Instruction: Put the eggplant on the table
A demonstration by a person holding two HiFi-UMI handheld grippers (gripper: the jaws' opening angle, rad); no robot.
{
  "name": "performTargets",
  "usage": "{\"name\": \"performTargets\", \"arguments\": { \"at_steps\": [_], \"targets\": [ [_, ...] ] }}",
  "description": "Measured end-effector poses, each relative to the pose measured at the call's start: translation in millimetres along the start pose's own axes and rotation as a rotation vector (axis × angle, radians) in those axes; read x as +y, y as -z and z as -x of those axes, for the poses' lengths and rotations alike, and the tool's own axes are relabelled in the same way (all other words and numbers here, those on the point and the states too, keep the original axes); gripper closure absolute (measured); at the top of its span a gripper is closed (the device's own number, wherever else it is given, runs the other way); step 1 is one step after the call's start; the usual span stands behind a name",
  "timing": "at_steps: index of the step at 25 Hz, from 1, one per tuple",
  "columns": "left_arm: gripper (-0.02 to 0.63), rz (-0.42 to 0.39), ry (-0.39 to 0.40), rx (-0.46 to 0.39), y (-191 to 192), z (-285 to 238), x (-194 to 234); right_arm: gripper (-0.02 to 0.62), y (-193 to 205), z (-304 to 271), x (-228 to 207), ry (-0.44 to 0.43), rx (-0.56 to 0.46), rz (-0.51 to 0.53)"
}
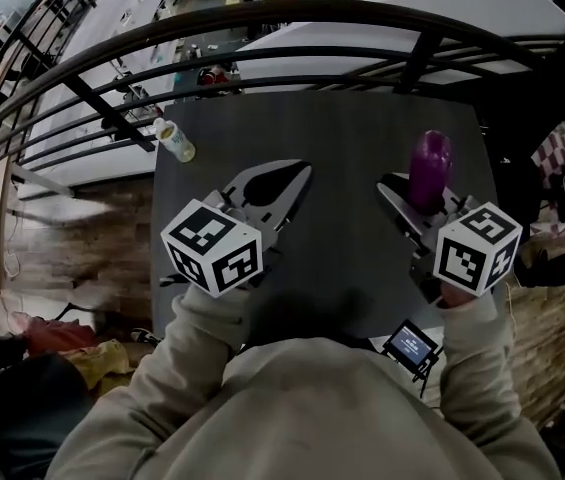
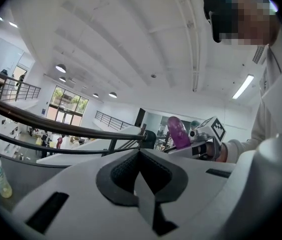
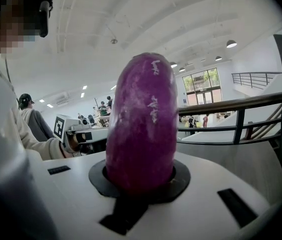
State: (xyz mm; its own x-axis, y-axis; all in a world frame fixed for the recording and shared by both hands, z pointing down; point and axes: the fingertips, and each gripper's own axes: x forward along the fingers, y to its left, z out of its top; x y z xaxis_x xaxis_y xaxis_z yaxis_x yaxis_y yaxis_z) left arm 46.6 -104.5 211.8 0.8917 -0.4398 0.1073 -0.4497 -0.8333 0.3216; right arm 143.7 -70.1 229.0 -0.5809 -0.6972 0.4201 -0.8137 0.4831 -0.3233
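A purple eggplant (image 1: 430, 168) stands upright between the jaws of my right gripper (image 1: 424, 206), which is shut on its lower end above the right side of the dark table (image 1: 342, 128). In the right gripper view the eggplant (image 3: 141, 124) fills the middle, rising out of the right gripper (image 3: 140, 184). My left gripper (image 1: 297, 174) hovers over the left half of the table. Its jaws meet with nothing between them, as the left gripper view shows at the left gripper (image 2: 140, 154). The eggplant (image 2: 178, 132) is also seen there, off to the right.
A small bottle (image 1: 175, 140) lies at the table's far left corner. A curved black railing (image 1: 262, 28) runs just behind the table, with a lower floor beyond it. A small device with a lit screen (image 1: 412, 345) sits at the near right edge.
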Motion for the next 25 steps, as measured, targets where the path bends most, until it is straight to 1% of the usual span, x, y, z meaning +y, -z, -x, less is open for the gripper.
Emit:
{"name": "performTargets", "arguments": {
  "at_steps": [12, 17, 25],
  "targets": [
    [0.600, 0.089, -0.035, 0.066, 54.5, 0.3, 17.8, 0.520, 52.3, -18.6, -17.5, 0.015, 0.104, -0.047],
    [0.600, 0.114, -0.047, 0.088, 74.5, 2.3, 17.6, 0.520, 73.4, -22.1, -23.0, 0.004, 0.132, -0.091],
    [0.601, 0.152, -0.077, 0.111, 100.9, 13.0, 31.0, 0.520, 101.0, -38.0, -22.8, -0.009, 0.185, -0.113]
  ]
}}
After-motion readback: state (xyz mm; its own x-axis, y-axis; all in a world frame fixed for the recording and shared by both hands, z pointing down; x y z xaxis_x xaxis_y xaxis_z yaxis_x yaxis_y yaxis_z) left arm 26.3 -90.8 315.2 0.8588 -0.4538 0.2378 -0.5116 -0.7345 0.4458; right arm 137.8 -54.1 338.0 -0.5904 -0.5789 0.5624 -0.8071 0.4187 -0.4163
